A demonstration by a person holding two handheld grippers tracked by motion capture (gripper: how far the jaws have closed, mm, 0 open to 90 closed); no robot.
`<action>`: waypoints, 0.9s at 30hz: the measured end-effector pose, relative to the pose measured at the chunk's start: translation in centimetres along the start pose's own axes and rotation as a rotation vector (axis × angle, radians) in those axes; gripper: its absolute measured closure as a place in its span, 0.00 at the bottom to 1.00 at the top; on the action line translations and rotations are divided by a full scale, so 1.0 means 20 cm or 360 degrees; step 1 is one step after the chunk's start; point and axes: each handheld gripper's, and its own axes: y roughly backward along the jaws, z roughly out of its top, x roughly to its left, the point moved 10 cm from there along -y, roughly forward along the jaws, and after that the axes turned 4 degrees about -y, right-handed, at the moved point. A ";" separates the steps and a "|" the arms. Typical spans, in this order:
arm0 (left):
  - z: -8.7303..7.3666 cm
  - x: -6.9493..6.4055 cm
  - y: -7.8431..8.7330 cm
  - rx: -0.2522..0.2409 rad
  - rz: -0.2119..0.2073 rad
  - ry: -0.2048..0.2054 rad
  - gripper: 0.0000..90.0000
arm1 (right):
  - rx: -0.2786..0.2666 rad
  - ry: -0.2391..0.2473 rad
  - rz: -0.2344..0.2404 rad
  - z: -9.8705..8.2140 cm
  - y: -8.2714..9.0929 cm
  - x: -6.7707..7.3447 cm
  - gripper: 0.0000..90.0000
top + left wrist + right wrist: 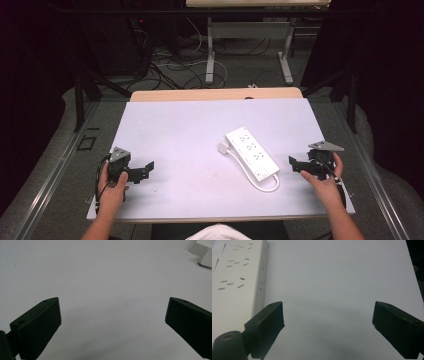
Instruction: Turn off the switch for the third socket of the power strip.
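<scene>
In the high view, a white power strip (251, 152) lies diagonally on the white tabletop (175, 130), a little right of the middle. Its white cable (260, 184) makes a loop at the near end, and a white plug (223, 148) rests just beside its left side. The left gripper (142, 170) is held in the person's left hand (112, 187) near the left edge, well apart from the strip, with bare tabletop between them. The right gripper (295, 164) is held in the right hand (325, 182) near the right edge, close to the strip's near end but not touching it. Behind the tabletop, cables lie on the floor (240, 65) around the legs of another table (210, 55).

In the left gripper view, the two black jaws of the left gripper (112, 312) stand wide apart and grasp nothing. Between them is bare tabletop (100, 277). A white part, probably the plug (203, 252), shows at the top right corner.

In the right gripper view, the jaws of the right gripper (328, 315) are also spread wide and empty. The power strip (237, 270) lies at the left, its long side just beside the left jaw, and its sockets are visible. Nothing lies between the jaws.
</scene>
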 end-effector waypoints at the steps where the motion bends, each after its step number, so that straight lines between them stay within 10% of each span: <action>1: 0.00 0.00 0.00 -0.0003 0.0000 -0.0001 0.00 | 0.0006 0.0018 0.0002 0.00 0.00 0.01 0.13; 27: -0.02 -0.01 0.01 0.0016 0.0007 -0.0015 0.00 | 0.0391 0.0280 0.0240 -0.01 -0.02 0.23 0.17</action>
